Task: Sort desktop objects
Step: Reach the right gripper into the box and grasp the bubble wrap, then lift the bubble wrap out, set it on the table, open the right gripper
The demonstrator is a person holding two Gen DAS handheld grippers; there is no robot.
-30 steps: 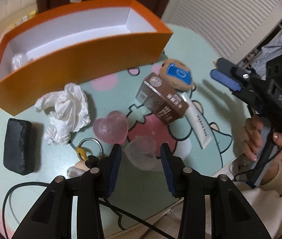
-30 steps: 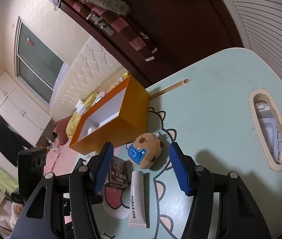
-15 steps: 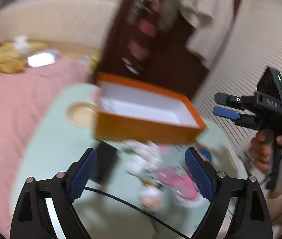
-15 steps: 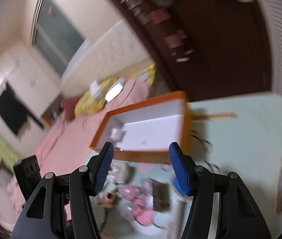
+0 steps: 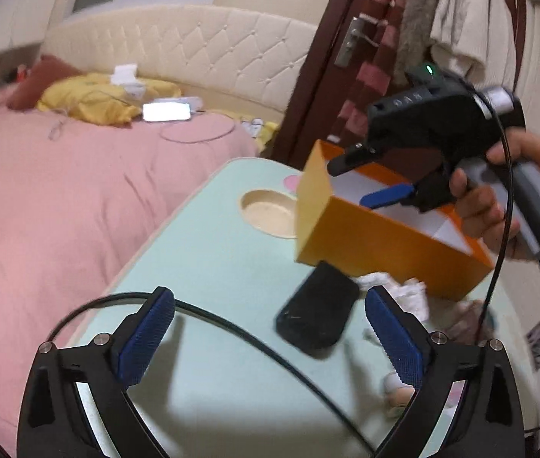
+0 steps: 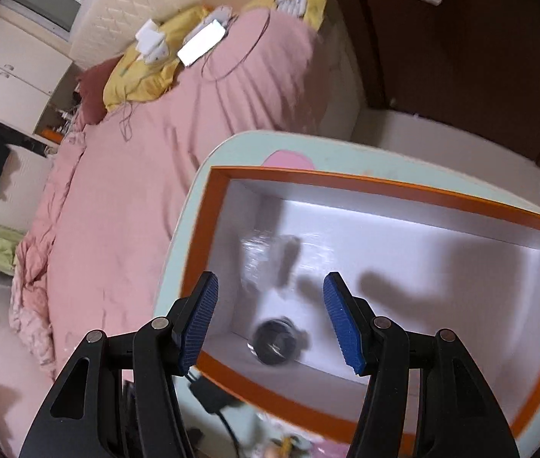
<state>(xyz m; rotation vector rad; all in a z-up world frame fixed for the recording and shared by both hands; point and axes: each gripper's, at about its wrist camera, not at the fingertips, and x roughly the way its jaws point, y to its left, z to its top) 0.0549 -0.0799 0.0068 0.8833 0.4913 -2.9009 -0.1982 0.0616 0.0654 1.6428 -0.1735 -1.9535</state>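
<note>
One orange box (image 6: pixel 403 198), a rectangular open-topped carton with smooth white inner walls, is sitting on the pale green table (image 5: pixel 212 267), near its far edge beside the bed. Inside it two things are lying: a crinkled clear plastic piece (image 6: pixel 266 255) on the white floor, and a round dark lid-like object (image 6: pixel 275 345) against the near wall, too blurred to name.

The right gripper (image 6: pixel 270 316) is hanging over the box's open top, pointing down into it, its two ribbed blue pads set partly apart with nothing between them. In the left wrist view the same gripper (image 5: pixel 380 179) is showing over the box rim, with a person's hand (image 5: pixel 487 206) wrapped around its grey handle.

The left gripper (image 5: pixel 270 339) is standing spread wide above the table, its jaws having just been opening, and nothing is caught between them. Ahead of it one flat black rounded block (image 5: pixel 317 309) is lying just in front of the box, and crumpled white tissue (image 5: pixel 403 290) is lying beside that, against the box's orange wall. One black cable (image 5: pixel 231 328) is curving across the tabletop.

A second ago the left gripper was much narrower and aimed at the hearts and the carton on the cartoon mat, while the right gripper was looking at the plush toy and the tube; now it is over the box. Beyond the table a pink quilted bed (image 5: pixel 60 198) is filling the background.
</note>
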